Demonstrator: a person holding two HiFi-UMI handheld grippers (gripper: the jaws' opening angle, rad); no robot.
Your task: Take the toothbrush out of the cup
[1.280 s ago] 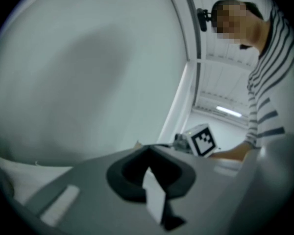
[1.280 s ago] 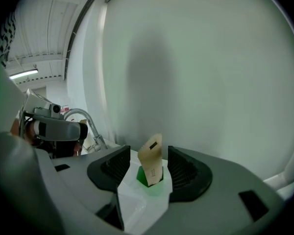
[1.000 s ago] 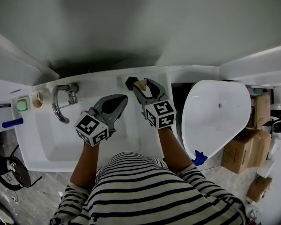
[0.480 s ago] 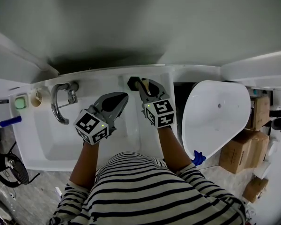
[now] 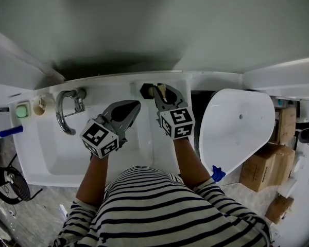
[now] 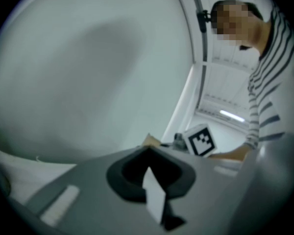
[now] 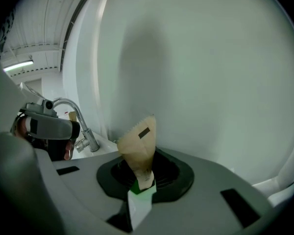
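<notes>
The right hand-held gripper (image 5: pixel 160 93), upper centre of the head view, is closing on the paper-wrapped toothbrush (image 7: pixel 138 148) between its jaws, by the dark cup (image 5: pixel 145 90); the left hand-held gripper (image 5: pixel 133 108) is clenched, empty.

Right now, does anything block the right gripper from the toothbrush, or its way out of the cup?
Nothing visible. The right gripper is closing with the toothbrush between its fingers, and nothing hangs over the cup.

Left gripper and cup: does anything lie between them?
No. In the head view, only a bare stretch of white sink rim separates the shut left gripper from the cup.
</notes>
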